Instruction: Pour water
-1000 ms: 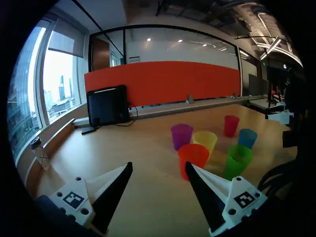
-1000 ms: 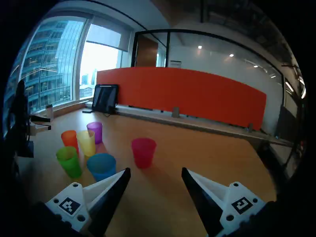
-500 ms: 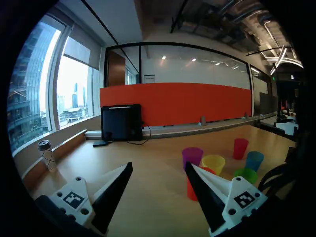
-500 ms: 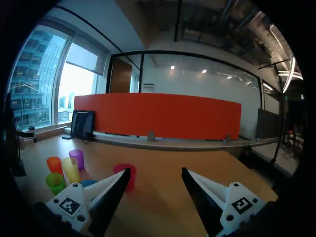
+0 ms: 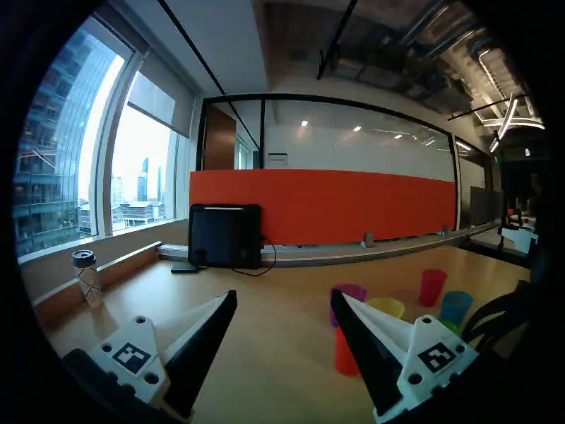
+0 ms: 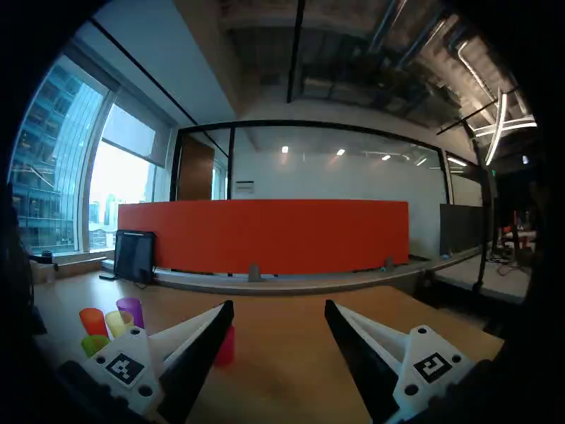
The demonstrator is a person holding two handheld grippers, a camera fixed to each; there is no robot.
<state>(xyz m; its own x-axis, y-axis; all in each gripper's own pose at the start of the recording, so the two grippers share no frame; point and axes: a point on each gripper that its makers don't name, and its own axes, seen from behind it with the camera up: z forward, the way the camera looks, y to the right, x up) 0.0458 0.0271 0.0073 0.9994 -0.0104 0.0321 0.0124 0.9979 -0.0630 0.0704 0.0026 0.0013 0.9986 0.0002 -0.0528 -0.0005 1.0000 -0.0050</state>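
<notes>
**Friend:** What are your tongs doing?

**Me:** My left tongs (image 5: 282,297) are spread wide and there is nothing between them. My right tongs (image 6: 278,305) are spread wide too, and hold nothing. Both hang over the surface (image 5: 282,353) and point flat across the room.

**Friend:** Where are the cups?

**Me:** In the left gripper view, the orange cup (image 5: 344,357) stands partly behind the right finger (image 5: 374,346). The purple cup (image 5: 351,290) and the yellow cup (image 5: 387,306) are close behind it. The pink cup (image 5: 431,286) and the blue cup (image 5: 455,307) stand farther right. In the right gripper view, the orange, yellow and purple cups and a green cup (image 6: 92,345) bunch together low on the left. The pink cup peeks out from behind the left finger (image 6: 191,346).

**Friend:** Is there water in them?

**Me:** I cannot tell from here.

**Friend:** What else is there?

**Me:** A black screen (image 5: 224,237) stands at the far edge, by an orange wall (image 5: 318,212).
</notes>
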